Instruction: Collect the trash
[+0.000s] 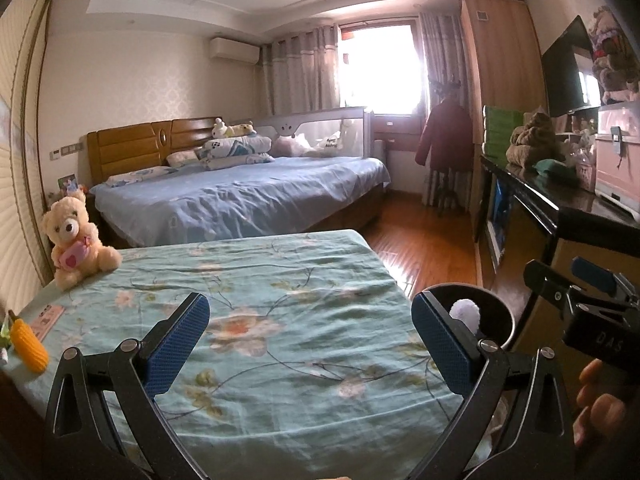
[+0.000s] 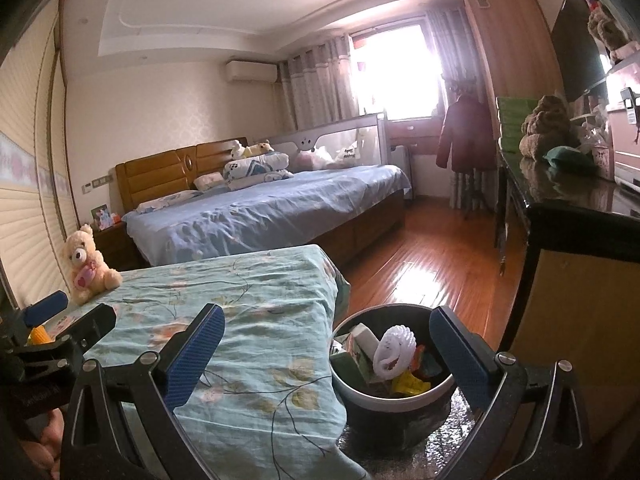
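On the floral cloth (image 1: 280, 280) of the table, a teddy bear (image 1: 76, 240) and toy corn (image 1: 30, 344) sat near the left edge. Both the left gripper (image 1: 310, 344) and right gripper (image 2: 324, 356) gaped wide — empty. The trash (image 2: 394, 352) lay in the bin (image 2: 360, 398) beside the table, the bed (image 1: 240, 196) beyond.

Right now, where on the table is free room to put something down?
Free: the floral tablecloth from its middle to the edge beside the trash bin. Crowded: the far-left corner with the teddy bear and the near-left edge with the toy corn.
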